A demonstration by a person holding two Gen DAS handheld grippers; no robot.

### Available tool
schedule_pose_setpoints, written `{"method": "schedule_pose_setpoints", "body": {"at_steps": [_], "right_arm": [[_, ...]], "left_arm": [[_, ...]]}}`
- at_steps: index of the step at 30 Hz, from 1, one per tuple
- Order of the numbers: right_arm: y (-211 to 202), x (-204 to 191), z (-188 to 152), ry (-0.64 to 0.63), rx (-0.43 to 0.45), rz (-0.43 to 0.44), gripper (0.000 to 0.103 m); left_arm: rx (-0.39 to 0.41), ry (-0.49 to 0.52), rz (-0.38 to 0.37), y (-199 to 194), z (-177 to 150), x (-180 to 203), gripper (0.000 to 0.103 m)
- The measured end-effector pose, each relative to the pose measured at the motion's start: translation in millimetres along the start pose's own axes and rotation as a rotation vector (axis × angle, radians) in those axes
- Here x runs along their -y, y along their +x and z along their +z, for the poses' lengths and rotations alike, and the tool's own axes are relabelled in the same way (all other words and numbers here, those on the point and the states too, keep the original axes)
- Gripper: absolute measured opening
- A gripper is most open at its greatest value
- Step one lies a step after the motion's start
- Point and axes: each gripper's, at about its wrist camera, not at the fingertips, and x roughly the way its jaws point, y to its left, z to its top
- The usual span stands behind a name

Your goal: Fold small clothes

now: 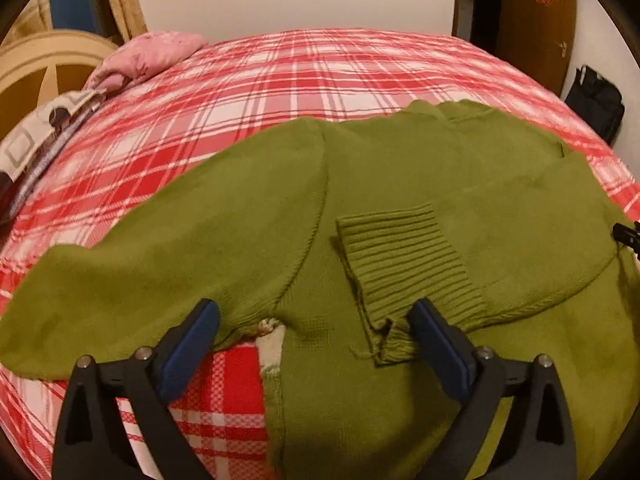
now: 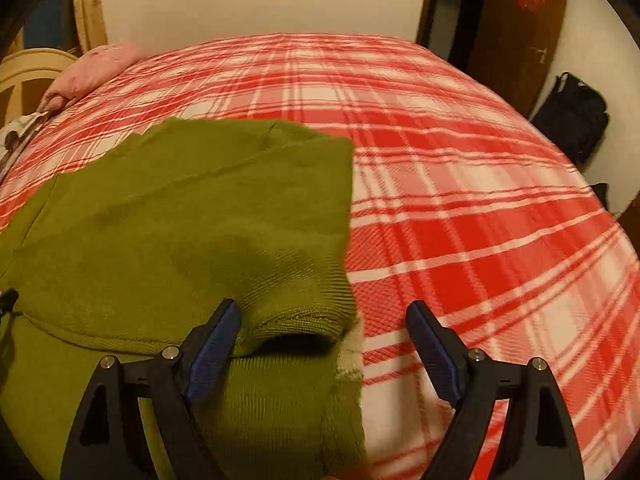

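Note:
A green knit sweater point(image 1: 248, 216) lies spread on the red plaid bedspread point(image 1: 280, 76). One sleeve is folded across its body and ends in a ribbed cuff point(image 1: 404, 264). The other sleeve point(image 1: 100, 292) stretches out to the left. My left gripper point(image 1: 316, 316) hovers open over the sweater's side, with the cuff's corner just inside its right finger point(image 1: 440, 348); nothing is gripped. In the right wrist view the sweater point(image 2: 180, 220) fills the left half. My right gripper point(image 2: 324, 320) stands open astride the folded edge, its right finger point(image 2: 432, 348) over bare bedspread.
A pink pillow point(image 1: 148, 56) and a patterned cloth point(image 1: 40, 132) lie at the bed's far left by a pale headboard point(image 1: 44, 64). A black bag point(image 2: 572, 120) sits on the floor beside a brown door point(image 2: 520, 28). Bare bedspread point(image 2: 480, 220) extends right of the sweater.

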Motion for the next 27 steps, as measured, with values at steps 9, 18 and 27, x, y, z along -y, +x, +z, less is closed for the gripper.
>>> {"method": "schedule_pose_setpoints", "body": {"at_steps": [9, 18, 27], "right_arm": [[10, -88, 2, -0.120, -0.054, 0.173, 0.086], [-16, -105, -2, -0.162, -0.018, 0.079, 0.086], [-12, -181, 12, -0.234, 0.033, 0.134, 0.086]], "left_arm": [[0.013, -0.021, -0.011, -2, -6, -3, 0.101], [0.022, 0.001, 0.003, -3, -11, -1, 0.103], [0.023, -0.022, -0.021, -3, -12, -7, 0.103]]}}
